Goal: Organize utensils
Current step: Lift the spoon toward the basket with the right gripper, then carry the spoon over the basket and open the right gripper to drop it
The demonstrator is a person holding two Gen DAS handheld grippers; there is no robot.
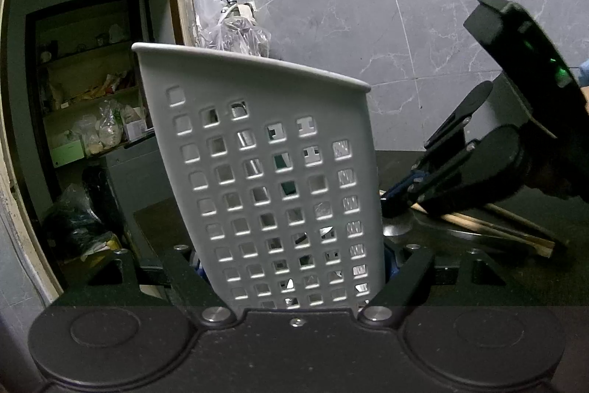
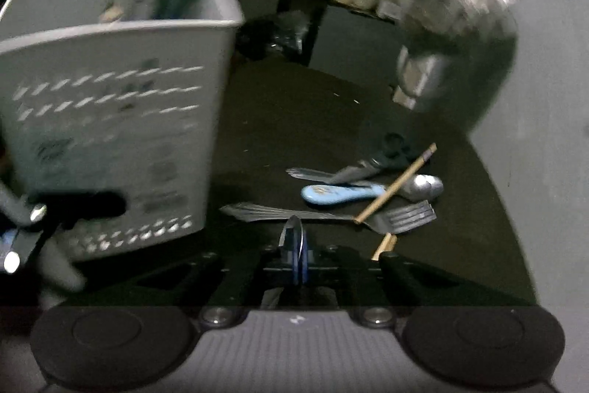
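Note:
A white perforated utensil basket (image 1: 257,153) stands upright between my left gripper's fingers, and the left gripper (image 1: 294,267) is shut on its lower part. Utensil handles show through its holes. In the right wrist view the same basket (image 2: 110,116) is at the left, blurred. My right gripper (image 2: 294,238) is shut, with nothing I can make out between its blue pads. It hovers low over the dark counter, just short of a loose pile: a slotted turner (image 2: 405,218), a blue-handled spoon (image 2: 342,194), a fork (image 2: 313,174) and a wooden chopstick (image 2: 397,185). In the left wrist view the right gripper (image 1: 401,188) is right of the basket.
Wooden chopsticks (image 1: 497,227) lie on the dark counter (image 2: 294,120) under the right gripper's body. A steel vessel (image 2: 423,83), blurred, stands at the back right by the grey marble wall (image 1: 368,6). Cluttered shelves (image 1: 92,98) lie beyond the counter's left edge.

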